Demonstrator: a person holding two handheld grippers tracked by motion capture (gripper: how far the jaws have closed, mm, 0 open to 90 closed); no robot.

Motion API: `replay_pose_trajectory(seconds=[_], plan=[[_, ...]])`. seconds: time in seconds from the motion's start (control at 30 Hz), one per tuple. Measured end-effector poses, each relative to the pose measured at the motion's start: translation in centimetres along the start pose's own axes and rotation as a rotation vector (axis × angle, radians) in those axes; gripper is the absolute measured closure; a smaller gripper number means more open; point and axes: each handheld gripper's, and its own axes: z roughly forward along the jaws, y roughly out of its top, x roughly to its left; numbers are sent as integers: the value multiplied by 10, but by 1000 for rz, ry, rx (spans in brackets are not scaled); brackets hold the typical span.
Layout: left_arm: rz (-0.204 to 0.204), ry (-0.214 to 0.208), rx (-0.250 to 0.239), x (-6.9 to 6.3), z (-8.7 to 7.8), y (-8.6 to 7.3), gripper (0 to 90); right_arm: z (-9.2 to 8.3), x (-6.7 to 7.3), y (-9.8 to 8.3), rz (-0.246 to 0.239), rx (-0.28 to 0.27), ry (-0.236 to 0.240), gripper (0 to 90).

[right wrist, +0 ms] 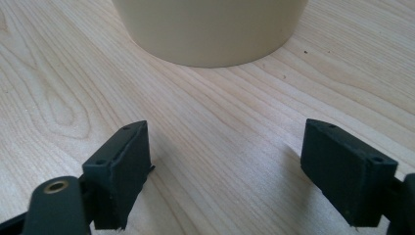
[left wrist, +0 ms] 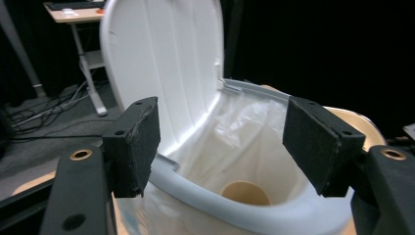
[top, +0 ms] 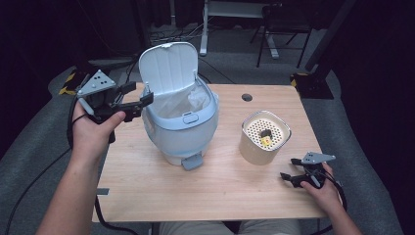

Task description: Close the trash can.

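Note:
A pale blue pedal bin (top: 181, 128) stands on the wooden table (top: 215, 191) with its white lid (top: 169, 66) up and a clear liner inside. My left gripper (top: 137, 95) hovers open at the bin's left rim, nothing between its jaws. In the left gripper view the bin's rim (left wrist: 230, 208) curves below my open left gripper (left wrist: 222, 142), and a brown paper cup (left wrist: 244, 193) lies deep in the liner. A beige container (top: 264, 137) with a perforated top stands to the right. My right gripper (top: 291, 169) rests open on the table, facing the beige container (right wrist: 210, 29).
A foot pedal (top: 192, 162) juts from the bin's front. A small yellow piece (top: 265, 142) sits on the container's perforated top. A round cable hole (top: 247, 97) lies at the table's far edge. A desk (top: 230, 14) and chair legs stand behind the table.

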Motion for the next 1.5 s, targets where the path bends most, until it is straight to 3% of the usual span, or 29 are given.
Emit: replay_pose_trajectory(seconds=[0.37, 0.47, 0.57, 0.7, 0.9, 0.97, 1.03, 1.27, 1.4, 1.5], plan=[[-32, 99, 2, 33, 24, 19, 293, 0, 0, 0, 2, -2, 0, 188], [-59, 89, -16, 38, 30, 23, 293, 0, 0, 0, 3, -1, -2, 188], [-53, 59, -52, 43, 36, 24, 297, 0, 0, 0, 3, -2, -2, 188], [-52, 52, -51, 48, 42, 25, 319, 0, 0, 0, 3, -2, -2, 188], [-43, 29, -73, 46, 46, 28, 338, 0, 0, 0, 3, -2, -2, 188], [-49, -3, -74, 44, 47, 28, 390, 0, 0, 0, 3, -2, -2, 188], [-37, 0, -67, 41, 47, 29, 364, 0, 0, 0, 3, -2, -2, 188], [-21, -37, -62, 38, 39, 27, 438, 0, 0, 0, 3, -2, -2, 188], [-5, -76, -58, 29, 33, 23, 441, 0, 0, 0, 3, -2, -2, 188], [29, -87, -44, 18, 28, 18, 436, 0, 0, 0, 3, -2, -2, 188]])
